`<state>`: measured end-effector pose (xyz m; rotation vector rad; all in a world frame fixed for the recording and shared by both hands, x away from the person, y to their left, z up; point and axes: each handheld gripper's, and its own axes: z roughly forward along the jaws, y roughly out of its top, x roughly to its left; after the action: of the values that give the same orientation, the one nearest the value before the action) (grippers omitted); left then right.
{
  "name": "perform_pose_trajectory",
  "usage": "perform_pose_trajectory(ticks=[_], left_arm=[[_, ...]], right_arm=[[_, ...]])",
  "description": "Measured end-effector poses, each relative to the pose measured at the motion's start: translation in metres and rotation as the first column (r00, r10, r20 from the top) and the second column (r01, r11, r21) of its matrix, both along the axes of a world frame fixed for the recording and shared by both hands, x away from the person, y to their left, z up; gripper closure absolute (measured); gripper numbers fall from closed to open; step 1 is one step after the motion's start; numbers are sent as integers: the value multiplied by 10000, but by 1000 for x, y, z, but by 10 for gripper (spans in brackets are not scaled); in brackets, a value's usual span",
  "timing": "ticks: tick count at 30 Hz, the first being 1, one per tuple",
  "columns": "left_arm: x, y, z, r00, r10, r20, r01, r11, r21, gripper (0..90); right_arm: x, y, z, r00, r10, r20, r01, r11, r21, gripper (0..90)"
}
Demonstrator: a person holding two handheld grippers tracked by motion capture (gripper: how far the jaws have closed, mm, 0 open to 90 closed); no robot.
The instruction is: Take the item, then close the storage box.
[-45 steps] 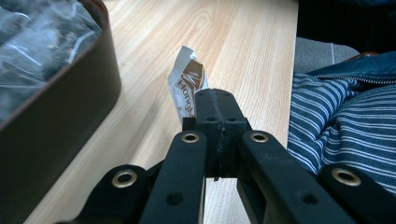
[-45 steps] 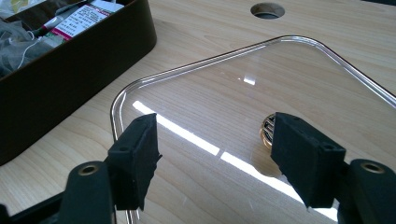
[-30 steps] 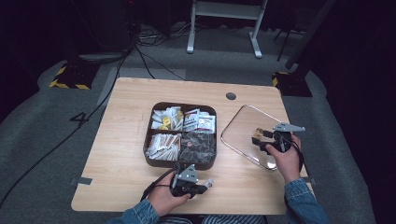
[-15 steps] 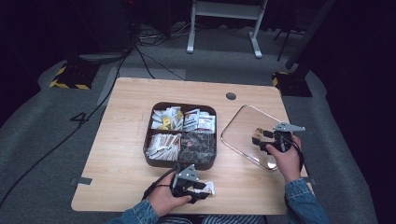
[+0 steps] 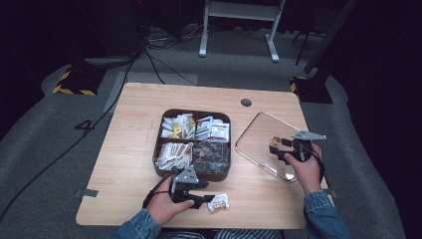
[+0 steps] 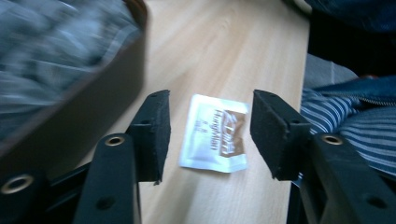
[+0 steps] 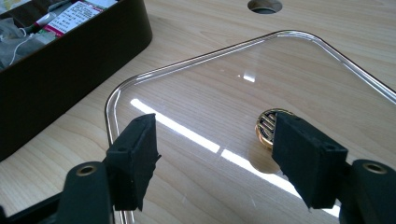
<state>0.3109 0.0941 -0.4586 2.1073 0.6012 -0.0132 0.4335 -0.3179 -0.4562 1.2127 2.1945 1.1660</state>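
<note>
A small white and brown packet [image 5: 219, 202] lies flat on the wooden table [image 5: 129, 134] near its front edge. My left gripper [image 5: 206, 198] is just left of it. Its jaws have just been opening, and the packet [image 6: 215, 133] lies between the spread pads without touching them. A brown box [image 5: 157, 154] with compartments full of packets stands mid-table. Its clear lid [image 5: 259, 134] with a gold knob [image 5: 274, 143] lies flat to the right. My right gripper [image 5: 276, 149] hovers open over the lid [image 7: 210, 93], the knob [image 7: 267, 127] beside its right pad.
The box wall [image 6: 93, 93] rises close on the left in the left gripper view. The box [image 7: 70, 65] also stands left of the lid in the right gripper view. A cable hole [image 5: 246, 102] sits at the table's back. The person's striped lap [image 6: 350, 135] borders the front edge.
The left gripper's jaws have opened and let go of the packet, which now lies on the table. The gripper has drawn back a little to the left. The right gripper has kept still.
</note>
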Motion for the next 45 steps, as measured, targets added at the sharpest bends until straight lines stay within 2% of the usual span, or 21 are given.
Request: perform_pose_trajectory(ticks=[3,6,8,11,14,18,19,20,22,25,31,34,35,40,44,45], left_arm=[[1,13,10,9975,618,347,-621,9980,79,437],[4,27,21,9929,1075,510,-1069,9942,-147,416],[6,36,29,9870,1466,663,-1446,9889,-336,405],[9,51,37,9745,2069,874,-2041,9781,-400,392],[11,61,42,9628,2407,1225,-2417,9703,-67,386],[12,77,48,9466,2949,1306,-2969,9549,-49,368],[12,83,50,9383,3172,1377,-3192,9477,-78,362],[12,88,51,9332,3308,1407,-3327,9430,-99,355],[12,97,51,9150,3758,1466,-3775,9258,-172,340],[13,111,47,8929,4232,1536,-4273,9041,-69,334],[15,138,37,8394,5240,1446,-5287,8488,-70,322],[17,150,29,8177,5573,1442,-5657,8243,226,322],[17,154,25,8084,5716,1408,-5806,8136,307,322],[18,172,11,7750,6154,1434,-6276,7761,615,324],[18,181,2,7603,6341,1410,-6468,7590,739,323],[17,183,0,7594,6358,1378,-6484,7572,792,322]], right_arm=[[0,0,-1,10000,-26,-66,26,10000,21,319],[1,0,-1,10000,-18,-62,18,10000,12,319],[1,0,0,10000,-33,-40,33,10000,33,319],[1,-1,-1,10000,-77,-59,78,10000,58,318],[1,-1,-2,9999,-146,-50,148,9995,265,306],[2,-1,-3,9998,-184,21,183,9993,327,294],[3,-2,-2,9998,-215,29,214,9992,349,293],[4,-2,-2,9997,-248,66,246,9991,337,291],[6,-1,-2,9994,-324,75,321,9988,369,288],[10,1,-4,9995,-311,57,310,9992,240,283],[20,1,-9,9992,-389,29,389,9992,-56,286],[26,-1,-13,9989,-474,-56,474,9988,-122,286],[28,-1,-14,9986,-517,-113,516,9986,-122,286],[35,-2,-20,9959,-818,-391,807,9964,-277,305],[41,-5,-23,9929,-1067,-522,1054,9941,-268,306],[42,-5,-24,9926,-1096,-522,1084,9938,-267,306]])
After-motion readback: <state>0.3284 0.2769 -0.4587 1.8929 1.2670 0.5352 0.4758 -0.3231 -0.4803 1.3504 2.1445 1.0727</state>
